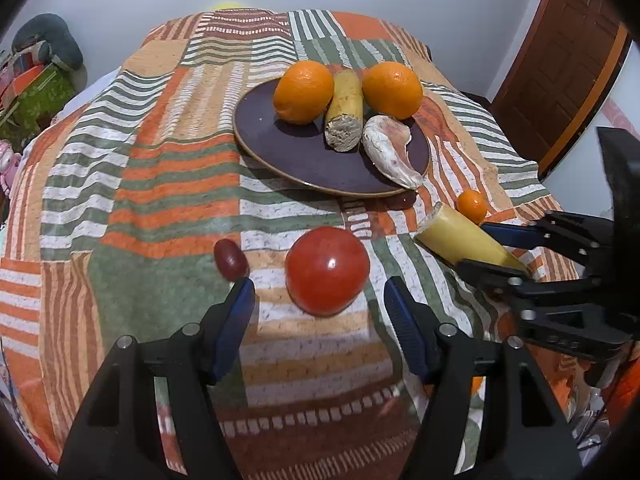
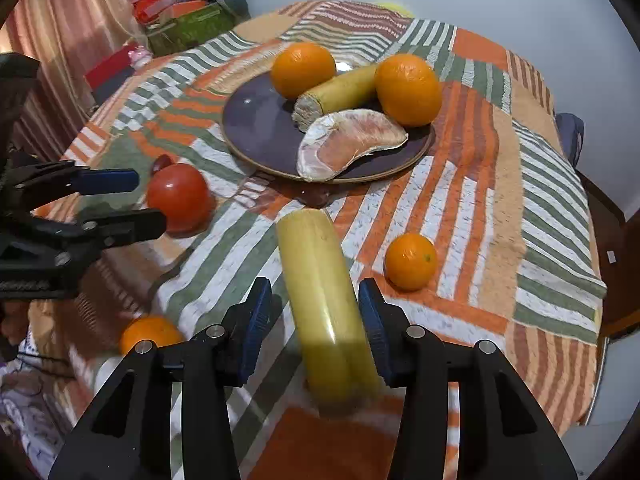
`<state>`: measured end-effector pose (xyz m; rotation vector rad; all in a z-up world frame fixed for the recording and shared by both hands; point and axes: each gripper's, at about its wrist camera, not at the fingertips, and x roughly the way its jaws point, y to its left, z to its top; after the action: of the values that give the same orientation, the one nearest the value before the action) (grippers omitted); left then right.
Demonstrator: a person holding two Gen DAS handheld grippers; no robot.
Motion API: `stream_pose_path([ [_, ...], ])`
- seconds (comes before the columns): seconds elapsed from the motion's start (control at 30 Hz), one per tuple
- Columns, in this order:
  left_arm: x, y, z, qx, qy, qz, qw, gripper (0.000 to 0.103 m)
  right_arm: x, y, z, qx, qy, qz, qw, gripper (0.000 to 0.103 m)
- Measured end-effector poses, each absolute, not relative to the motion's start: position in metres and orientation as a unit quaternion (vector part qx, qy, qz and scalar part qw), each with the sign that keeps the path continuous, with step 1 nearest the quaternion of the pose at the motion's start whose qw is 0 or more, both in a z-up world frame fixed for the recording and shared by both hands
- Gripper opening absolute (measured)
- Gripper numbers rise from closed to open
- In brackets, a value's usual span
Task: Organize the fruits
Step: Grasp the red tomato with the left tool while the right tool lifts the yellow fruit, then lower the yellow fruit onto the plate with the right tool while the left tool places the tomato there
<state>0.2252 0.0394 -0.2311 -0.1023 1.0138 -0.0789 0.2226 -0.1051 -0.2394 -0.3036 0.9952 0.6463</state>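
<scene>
On the striped cloth [image 2: 460, 208], right gripper [image 2: 316, 316] spread around yellow stalk piece [image 2: 320, 272], left gripper [image 1: 320, 300] spread before tomato [image 1: 327, 271], no readable writing.

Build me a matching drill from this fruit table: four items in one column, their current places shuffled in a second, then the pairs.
Items
1. tomato
2. pomelo segment
3. small mandarin
4. yellow cane piece

Places
A. on the dark plate, beside the oranges
B. between the open fingers of the right tool
C. on the cloth in front of the open left tool
D. on the cloth, right of the cane piece in the right wrist view

Pairs: 1-C, 2-A, 3-D, 4-B
</scene>
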Motion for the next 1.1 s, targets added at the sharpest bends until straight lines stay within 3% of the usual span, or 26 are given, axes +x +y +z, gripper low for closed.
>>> stream_pose_path([
  [0.37,0.248,0.036,-0.250,-0.044,0.494,-0.032,0.868,0.067,0.225,-0.113,-0.246,-0.098,0.462,0.298,0.830,0.034],
  [0.47,0.247,0.037,-0.251,-0.053,0.492,-0.030,0.869,0.061,0.227,-0.117,-0.240,-0.081,0.456,0.294,0.836,0.033],
  [0.53,0.245,0.039,-0.249,-0.060,0.489,-0.040,0.869,0.048,0.228,-0.120,-0.234,-0.070,0.450,0.291,0.841,0.032],
  [1.1,0.222,0.051,-0.200,-0.064,0.439,-0.041,0.895,0.047,0.228,-0.119,-0.181,-0.047,0.390,0.287,0.874,0.032],
])
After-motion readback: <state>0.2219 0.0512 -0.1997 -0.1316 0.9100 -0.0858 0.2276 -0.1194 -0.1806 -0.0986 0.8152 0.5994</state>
